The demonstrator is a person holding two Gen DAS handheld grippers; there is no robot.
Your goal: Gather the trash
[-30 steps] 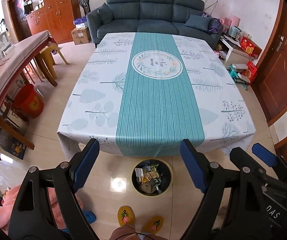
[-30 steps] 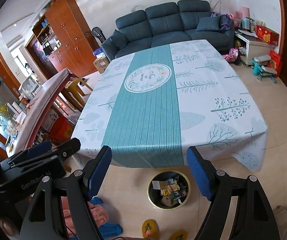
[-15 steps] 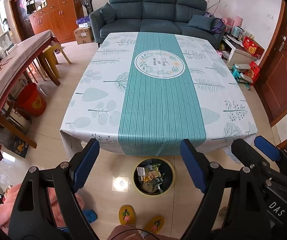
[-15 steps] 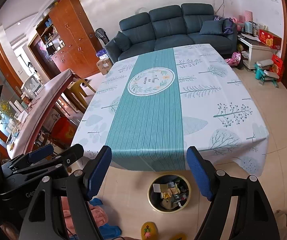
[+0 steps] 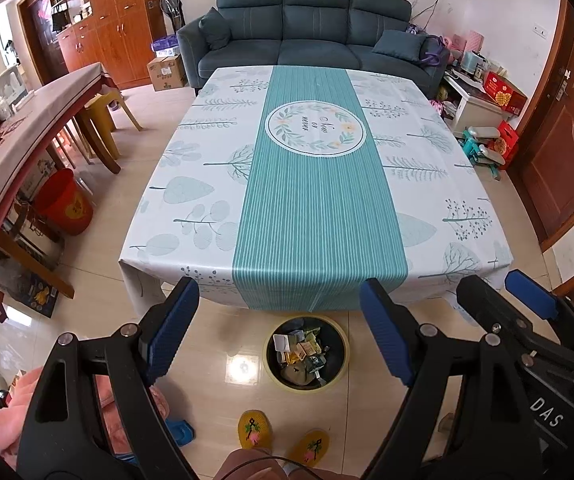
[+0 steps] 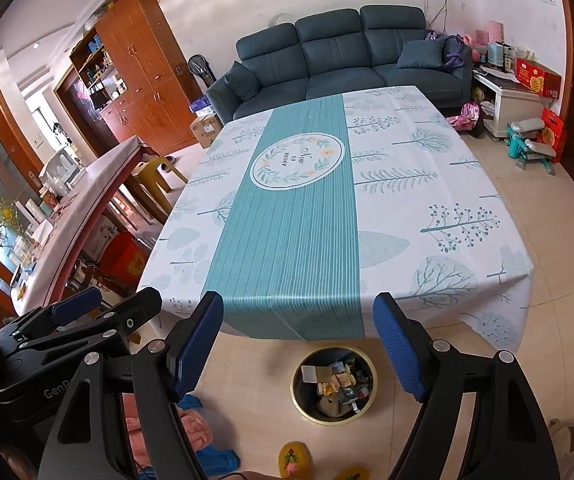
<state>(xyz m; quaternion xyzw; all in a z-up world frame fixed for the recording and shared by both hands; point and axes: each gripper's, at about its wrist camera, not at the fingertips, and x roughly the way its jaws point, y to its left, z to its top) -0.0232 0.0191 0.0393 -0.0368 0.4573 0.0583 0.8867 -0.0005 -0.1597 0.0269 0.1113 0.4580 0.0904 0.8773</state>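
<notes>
A round black bin with a yellow rim (image 5: 306,354) (image 6: 334,385) stands on the tiled floor just before the table's near edge, filled with wrappers and scraps. The table (image 5: 191,184) (image 6: 427,184) wears a white and teal leaf-print cloth, and I see no trash on it. My left gripper (image 5: 279,330) hangs high above the bin, open, nothing between its blue pads. My right gripper (image 6: 298,344) is likewise open and empty, above the bin. Each gripper shows at the edge of the other's view.
A dark blue sofa (image 5: 307,32) sits behind the table. A long wooden side table (image 5: 15,132) with stools and a red bucket (image 5: 65,202) lines the left. Boxes and toys (image 5: 487,136) crowd the right wall. The person's yellow slippers (image 5: 253,428) are below.
Both grippers have risen and pulled back a little, so the table and bin appear slightly farther away. Both stay open and empty.
</notes>
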